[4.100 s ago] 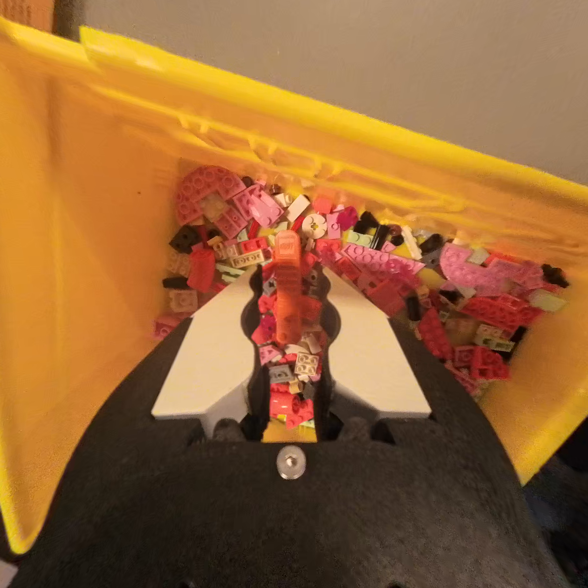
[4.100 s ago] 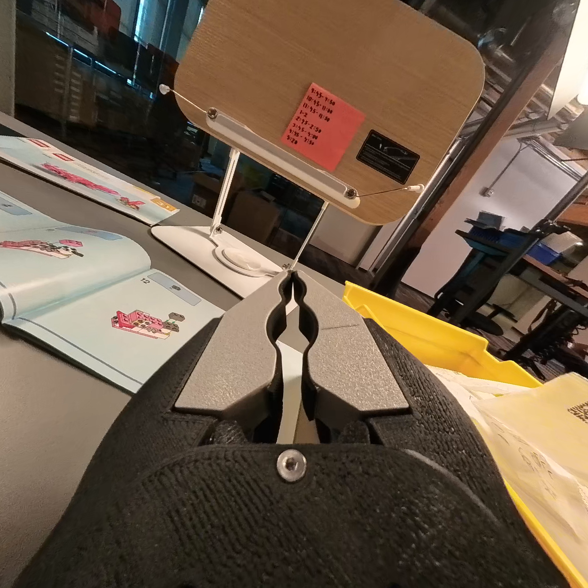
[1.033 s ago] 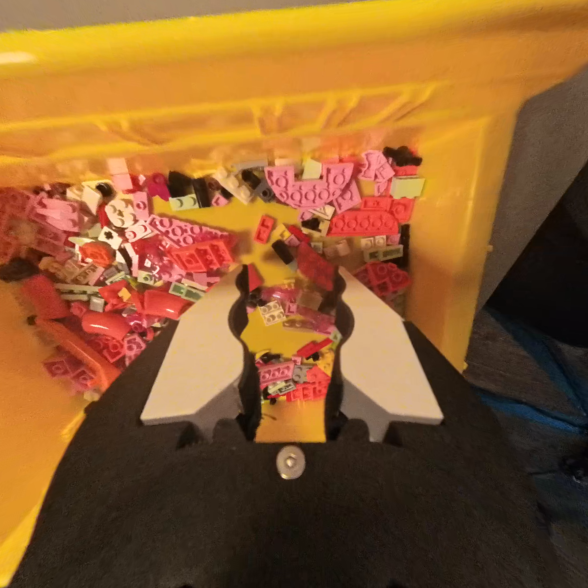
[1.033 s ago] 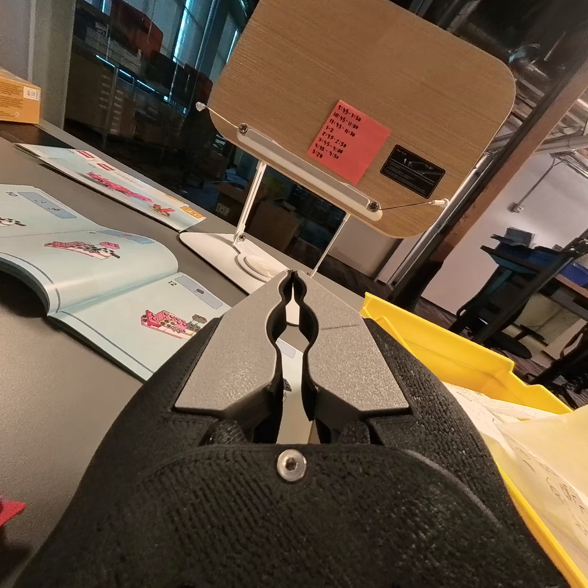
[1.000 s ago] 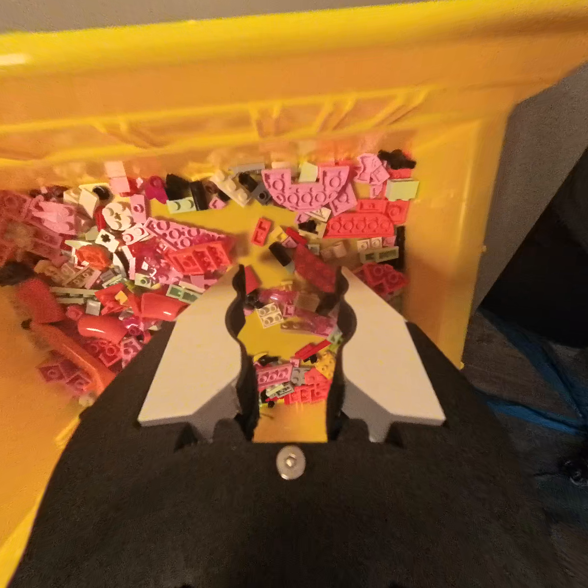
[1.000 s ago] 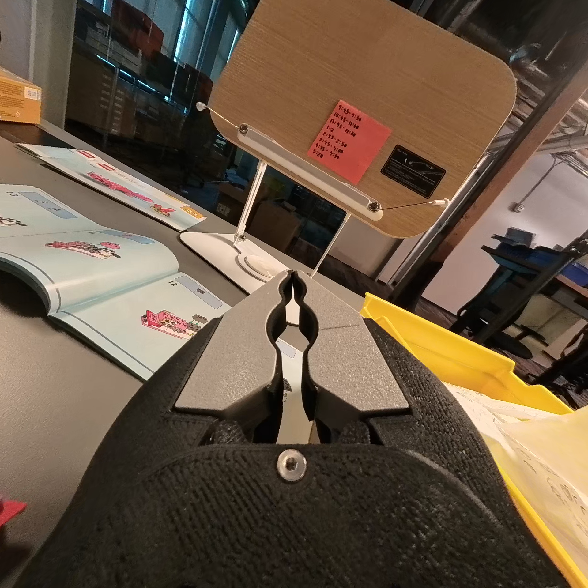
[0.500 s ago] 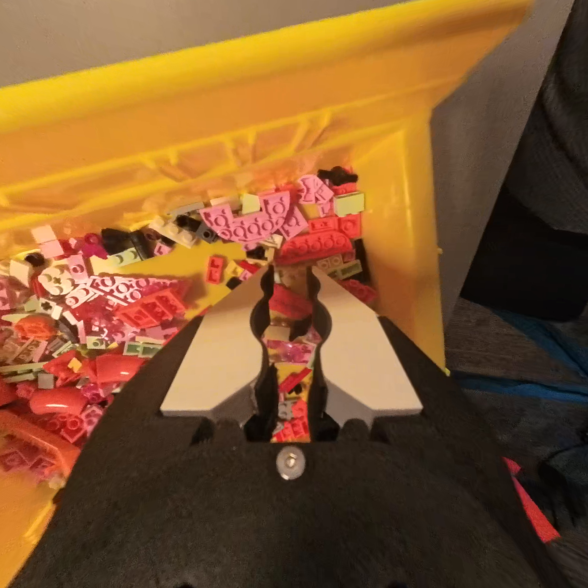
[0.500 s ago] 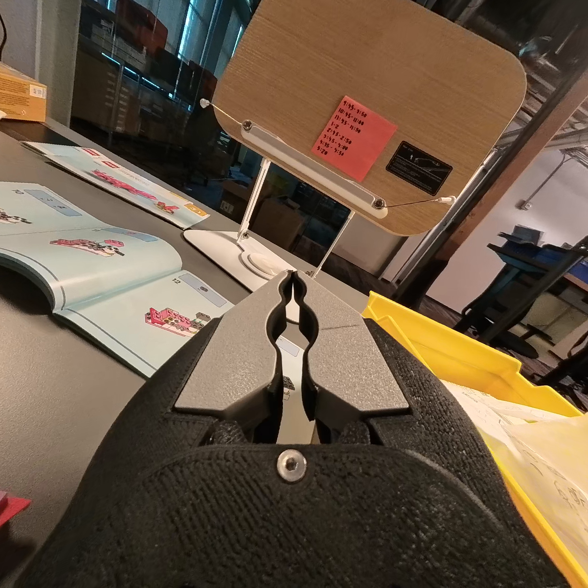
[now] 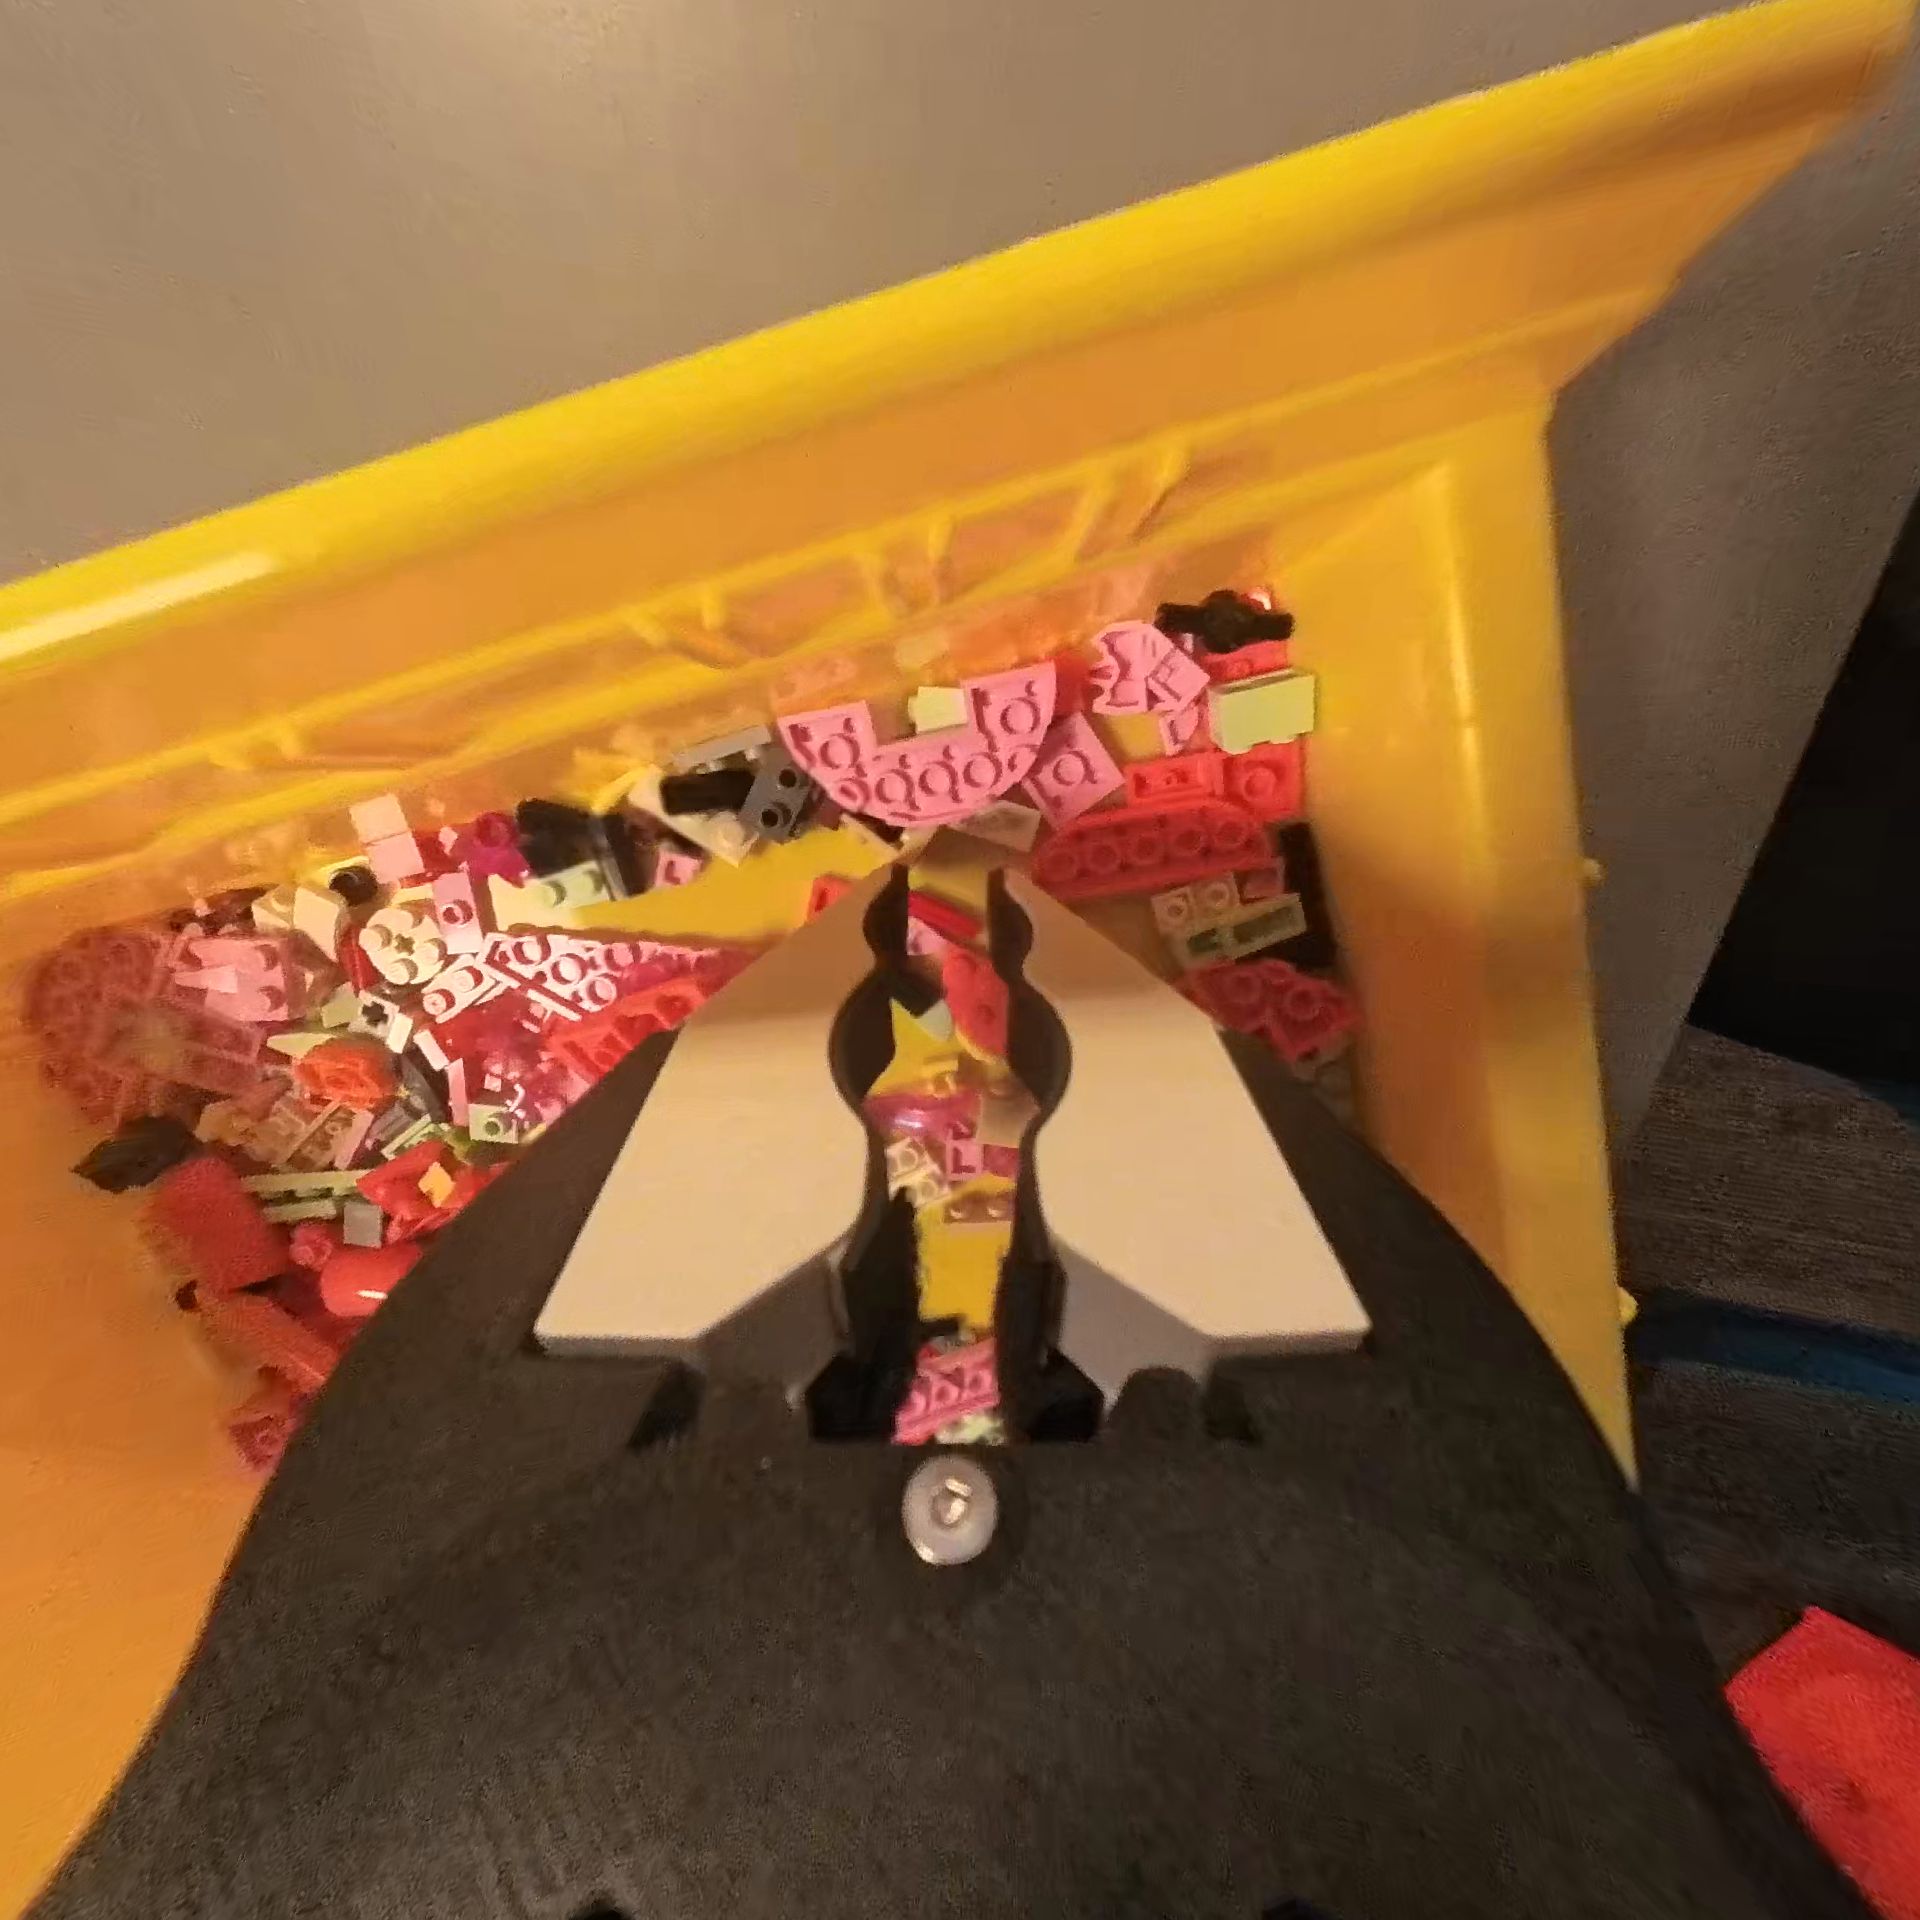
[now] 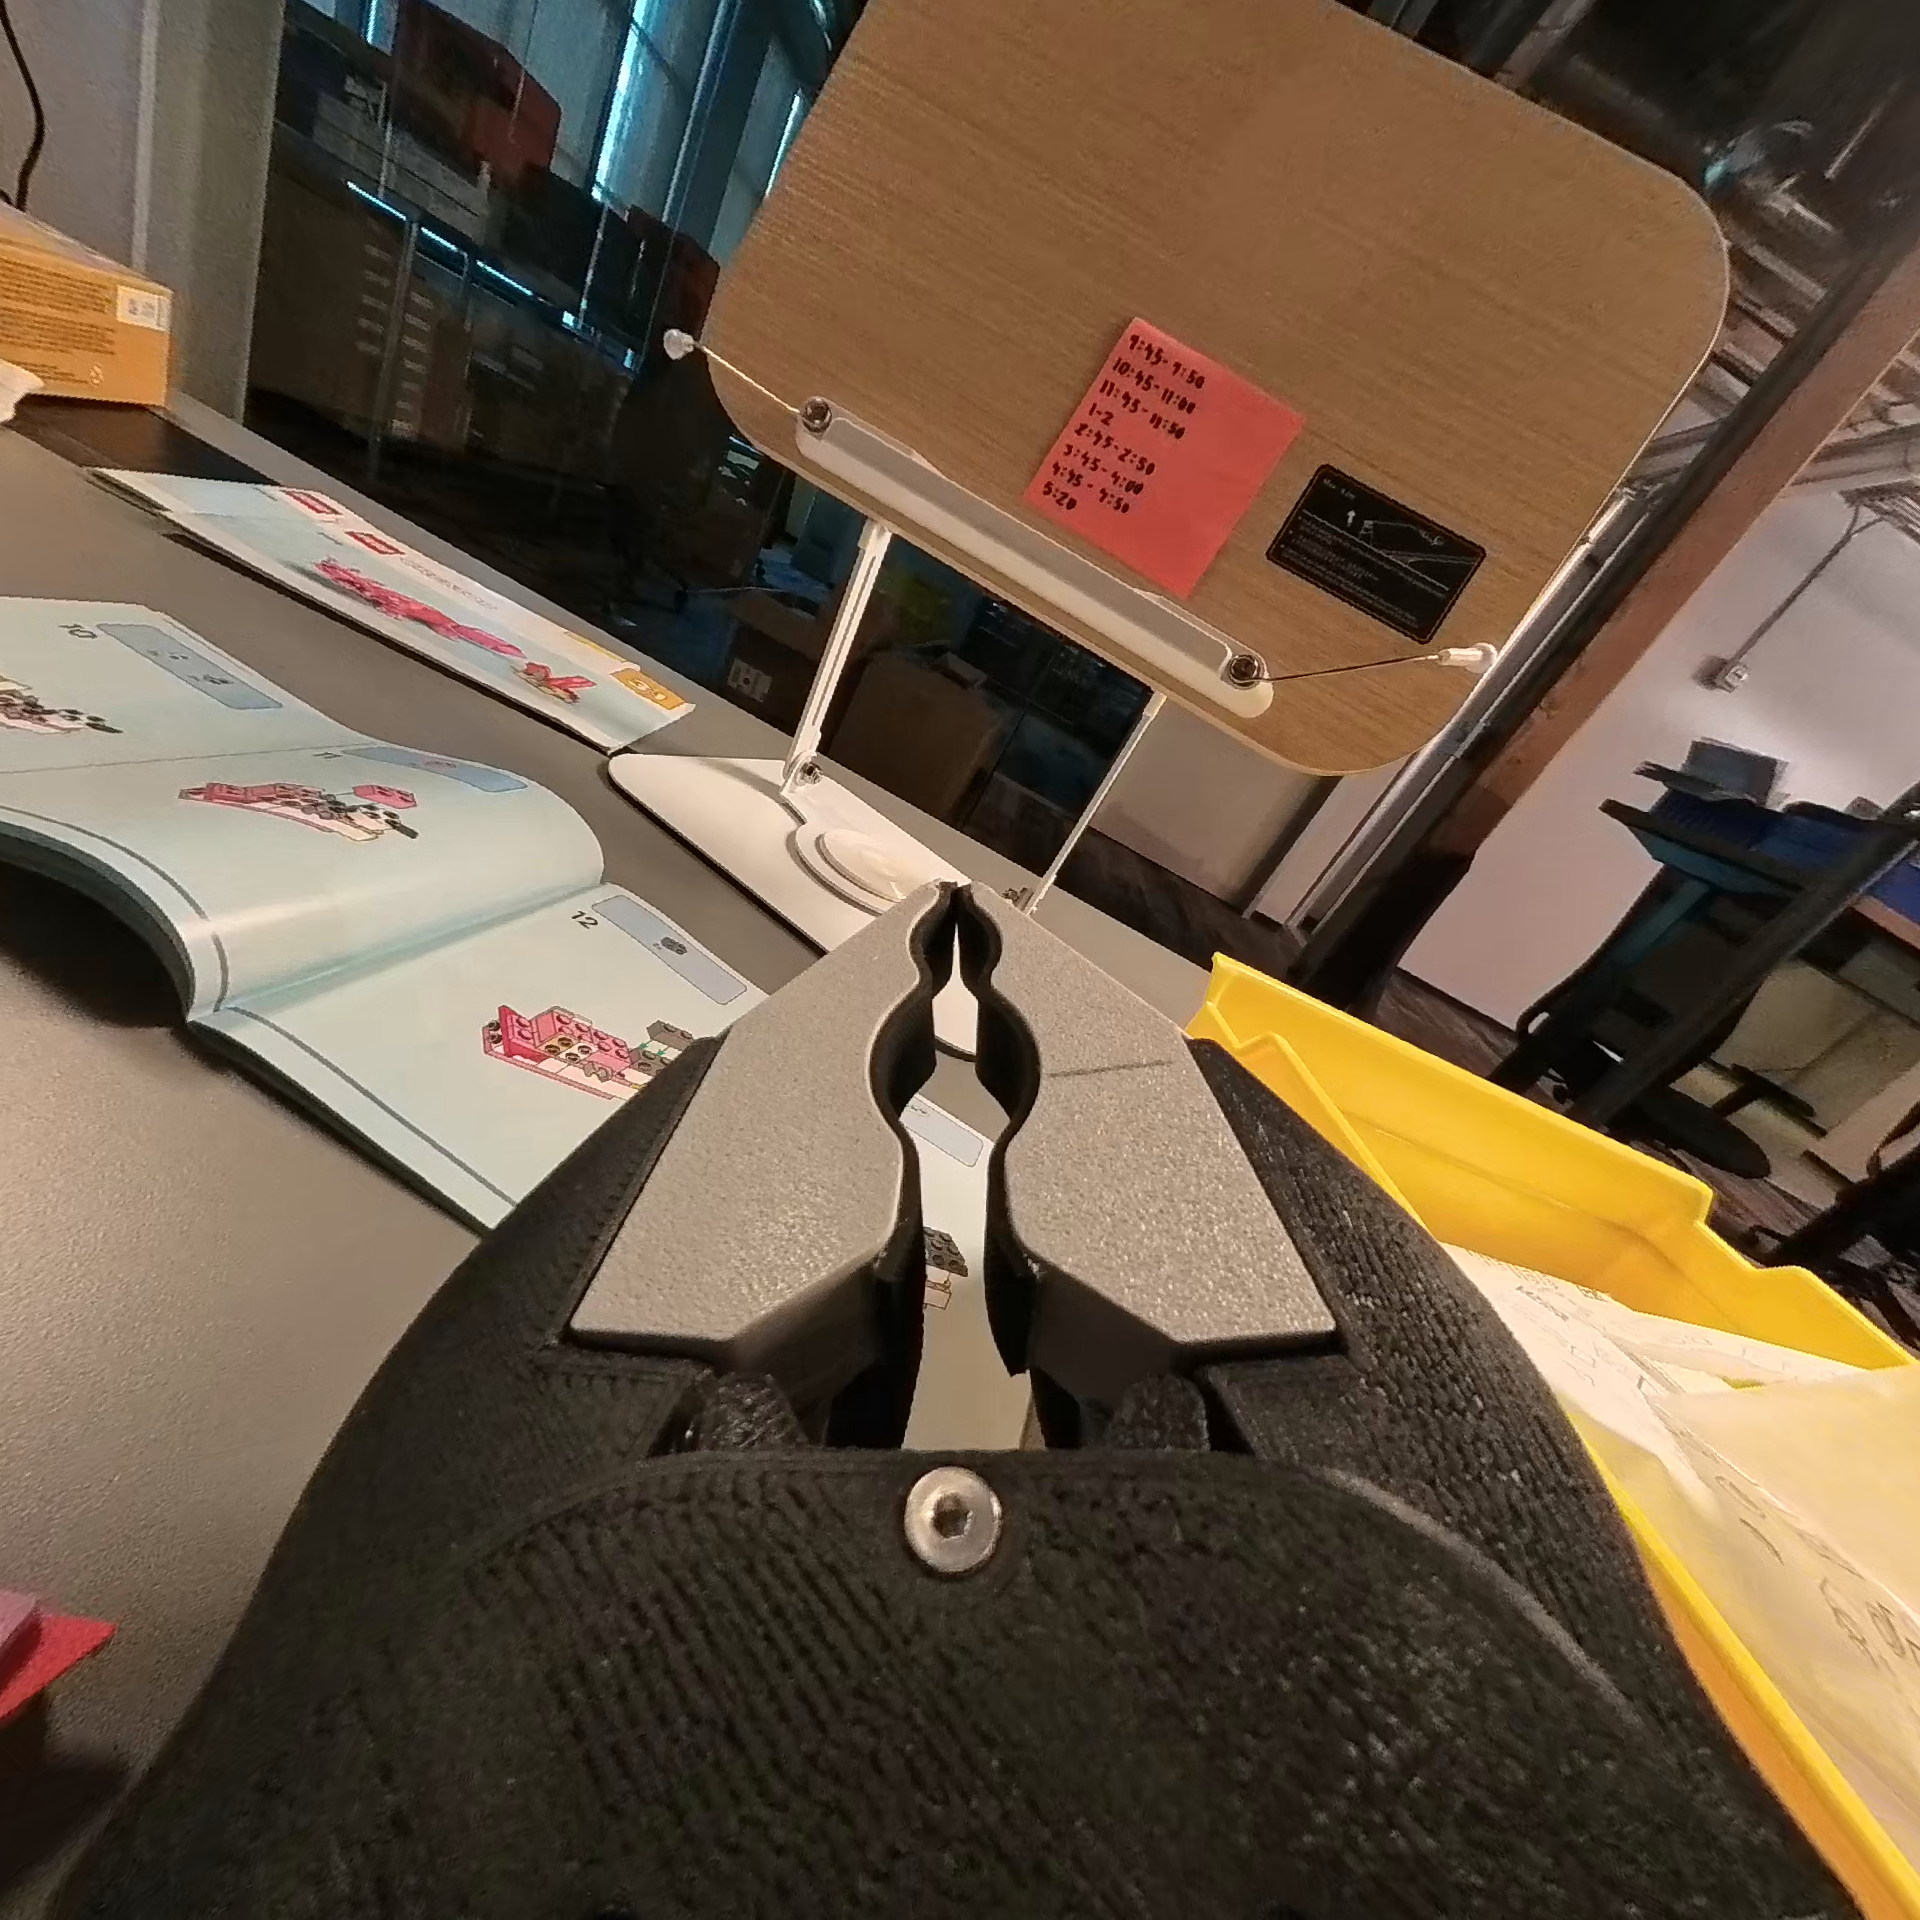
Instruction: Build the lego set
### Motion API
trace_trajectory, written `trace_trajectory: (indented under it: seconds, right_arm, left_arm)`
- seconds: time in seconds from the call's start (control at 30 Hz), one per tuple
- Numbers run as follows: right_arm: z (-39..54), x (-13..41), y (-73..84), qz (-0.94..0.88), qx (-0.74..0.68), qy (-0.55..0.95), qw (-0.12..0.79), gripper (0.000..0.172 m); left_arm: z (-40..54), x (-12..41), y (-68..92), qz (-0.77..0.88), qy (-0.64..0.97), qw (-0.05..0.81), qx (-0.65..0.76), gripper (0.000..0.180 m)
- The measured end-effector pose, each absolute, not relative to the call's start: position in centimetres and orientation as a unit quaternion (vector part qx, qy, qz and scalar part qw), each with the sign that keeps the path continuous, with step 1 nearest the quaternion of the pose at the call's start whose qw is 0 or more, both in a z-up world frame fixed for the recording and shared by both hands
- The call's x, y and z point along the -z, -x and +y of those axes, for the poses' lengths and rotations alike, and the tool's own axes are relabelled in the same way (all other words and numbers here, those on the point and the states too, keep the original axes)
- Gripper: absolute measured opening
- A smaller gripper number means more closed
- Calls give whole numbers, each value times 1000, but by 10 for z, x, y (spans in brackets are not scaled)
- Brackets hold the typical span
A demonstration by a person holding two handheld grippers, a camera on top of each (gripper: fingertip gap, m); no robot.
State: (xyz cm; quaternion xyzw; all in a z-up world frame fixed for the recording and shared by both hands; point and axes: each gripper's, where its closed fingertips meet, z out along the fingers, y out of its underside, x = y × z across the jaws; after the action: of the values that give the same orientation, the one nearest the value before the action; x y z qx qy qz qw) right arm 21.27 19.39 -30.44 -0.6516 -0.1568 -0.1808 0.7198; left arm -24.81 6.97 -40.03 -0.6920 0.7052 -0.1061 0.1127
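Observation:
In the left wrist view my left gripper (image 9: 943, 883) reaches into a yellow bin (image 9: 1455, 831) near its right corner. Its jaws stand narrow and are shut on a small red brick (image 9: 977, 1003), which sits between the pads. Loose red, pink, white and black bricks (image 9: 520, 987) lie all around in the bin, and a pink half-round plate (image 9: 914, 769) lies just beyond the fingertips. In the right wrist view my right gripper (image 10: 954, 891) is shut with its tips touching and nothing between them. It hovers over a dark table (image 10: 208, 1351) beside an open instruction booklet (image 10: 364, 914).
A wooden book stand (image 10: 1195, 312) on a white base stands ahead of the right gripper. A second booklet (image 10: 416, 592) and an orange box (image 10: 73, 322) lie at the far left. Another yellow bin (image 10: 1455, 1143) with plastic bags is at the right. A red flat piece (image 9: 1829, 1745) lies outside the bin. The left gripper's tips are roughly 50 cm from the right gripper's.
My left gripper let go of a long orange piece, moved to the bin's right corner, and its wide jaws came together on the red brick. The right gripper stayed shut and shifted only slightly.

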Motion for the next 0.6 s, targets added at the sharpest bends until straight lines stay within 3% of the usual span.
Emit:
trace_trajectory:
  seconds: [0.47, 0.6]
  right_arm:
    - [193, 304, -212, -157, 178, 651, 721, 0]
    - [193, 304, -212, -157, 177, 650, 722, 0]
  left_arm:
    - [79, 403, 244, 710, 687, 128, 87, 17]
    - [78, 407, 251, 713, 689, 108, 74, 0]
